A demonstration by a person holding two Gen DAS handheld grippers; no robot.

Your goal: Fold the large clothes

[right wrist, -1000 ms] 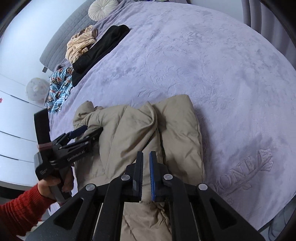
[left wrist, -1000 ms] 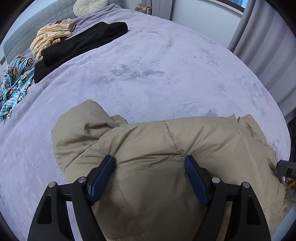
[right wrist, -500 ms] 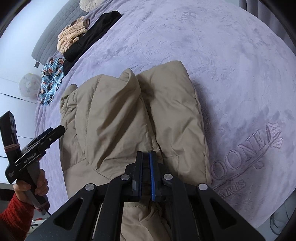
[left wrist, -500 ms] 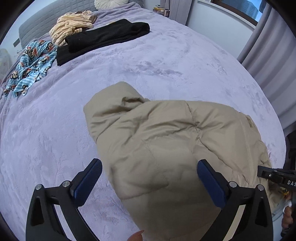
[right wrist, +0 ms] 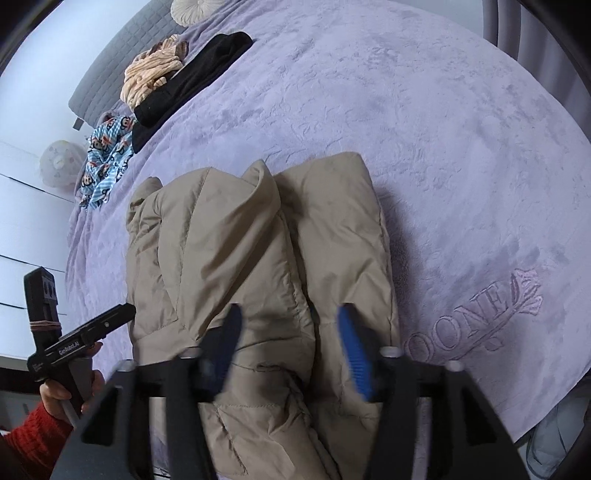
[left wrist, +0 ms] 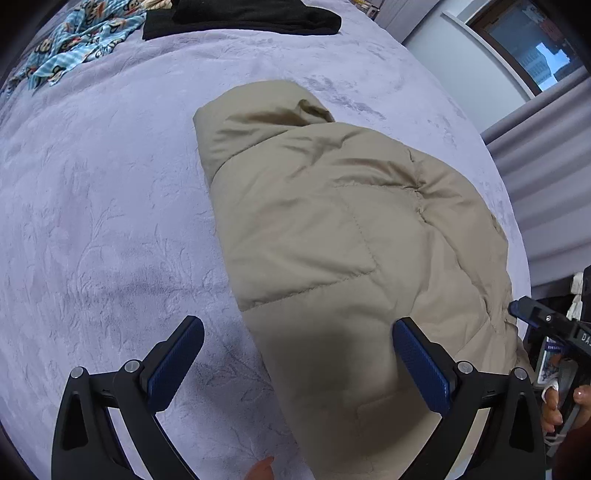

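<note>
A beige padded jacket [left wrist: 351, 229] lies folded lengthwise on the lilac bedspread [left wrist: 92, 206], near the bed's front edge. It also shows in the right wrist view [right wrist: 240, 266], with a raised fold along its middle. My left gripper [left wrist: 295, 365] is open and empty, above the jacket's near left edge; it shows from the side in the right wrist view [right wrist: 110, 321]. My right gripper [right wrist: 291, 350] is open and empty just above the jacket's near end. Its tip shows at the right of the left wrist view [left wrist: 532, 314].
A black garment [right wrist: 192, 77], a cream striped garment [right wrist: 151, 74] and a blue monkey-print cloth [right wrist: 107, 155] lie at the far left of the bed. A round cushion [right wrist: 195, 5] sits by the grey headboard [right wrist: 107, 70]. Grey curtains [left wrist: 546, 155] hang right of the bed.
My right gripper has opened and let go of the jacket. My left gripper stayed open and swung left and back from the jacket, which now lies still.
</note>
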